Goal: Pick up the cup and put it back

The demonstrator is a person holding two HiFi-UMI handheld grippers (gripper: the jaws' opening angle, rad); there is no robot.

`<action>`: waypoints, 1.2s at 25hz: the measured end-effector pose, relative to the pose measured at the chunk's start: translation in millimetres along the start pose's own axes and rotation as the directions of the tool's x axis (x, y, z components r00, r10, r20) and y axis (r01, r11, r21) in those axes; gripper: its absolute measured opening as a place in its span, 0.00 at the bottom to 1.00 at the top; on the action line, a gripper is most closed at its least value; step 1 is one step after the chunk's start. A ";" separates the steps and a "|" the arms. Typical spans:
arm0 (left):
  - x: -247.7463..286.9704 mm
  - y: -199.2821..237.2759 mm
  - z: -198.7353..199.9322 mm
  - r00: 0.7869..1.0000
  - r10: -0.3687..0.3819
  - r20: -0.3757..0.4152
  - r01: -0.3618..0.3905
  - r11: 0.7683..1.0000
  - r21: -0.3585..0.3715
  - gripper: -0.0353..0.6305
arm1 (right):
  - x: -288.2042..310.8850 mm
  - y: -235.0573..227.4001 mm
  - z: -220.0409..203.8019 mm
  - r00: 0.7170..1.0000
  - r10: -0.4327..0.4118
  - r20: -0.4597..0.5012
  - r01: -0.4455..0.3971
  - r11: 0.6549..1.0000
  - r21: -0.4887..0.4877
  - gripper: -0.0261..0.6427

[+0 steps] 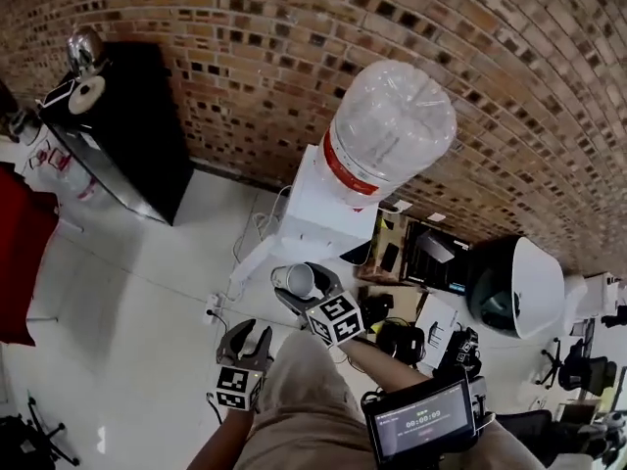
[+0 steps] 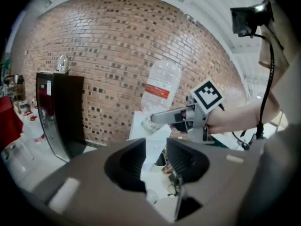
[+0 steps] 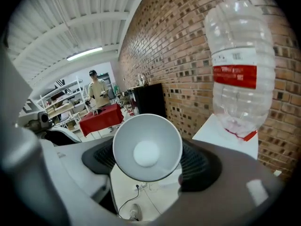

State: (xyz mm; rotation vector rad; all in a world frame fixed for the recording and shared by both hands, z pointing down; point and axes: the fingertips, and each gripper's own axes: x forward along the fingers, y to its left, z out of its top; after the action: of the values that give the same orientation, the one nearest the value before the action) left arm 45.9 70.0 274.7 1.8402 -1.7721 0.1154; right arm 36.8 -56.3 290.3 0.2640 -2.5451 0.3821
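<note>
My right gripper is shut on a white cup, held in the air in front of the white water dispenser. In the right gripper view the cup lies on its side between the two ribbed pads, its open mouth facing the camera. My left gripper hangs lower and to the left, open, with nothing between its fingers. In the left gripper view its jaws stand apart and empty, and beyond them the right gripper shows with the cup at its tip.
A large clear water bottle stands inverted on the dispenser against the brick wall. A black cabinet is at the left, a red-covered table at the far left. Cables and boxes lie right of the dispenser. A person stands far off.
</note>
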 end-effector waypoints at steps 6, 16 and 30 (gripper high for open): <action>-24.1 -8.9 32.6 0.996 -0.071 0.051 0.069 0.997 0.034 0.25 | -56.4 14.9 36.3 0.996 -0.046 0.073 0.046 0.999 0.004 0.62; -42.9 -43.7 42.1 0.987 -0.131 0.093 0.125 0.989 0.075 0.25 | -158.1 21.9 51.1 0.973 -0.116 0.200 0.101 0.991 0.082 0.62; -84.9 -164.6 13.7 0.975 -0.216 0.053 0.208 0.970 0.125 0.25 | -319.5 35.6 -12.0 0.935 -0.249 0.254 0.236 0.968 0.080 0.62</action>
State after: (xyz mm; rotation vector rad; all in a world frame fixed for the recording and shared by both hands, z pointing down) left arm 186.3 131.6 169.9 2.1298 -1.6292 0.0794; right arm 298.8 15.6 118.0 0.6823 -2.7176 0.3311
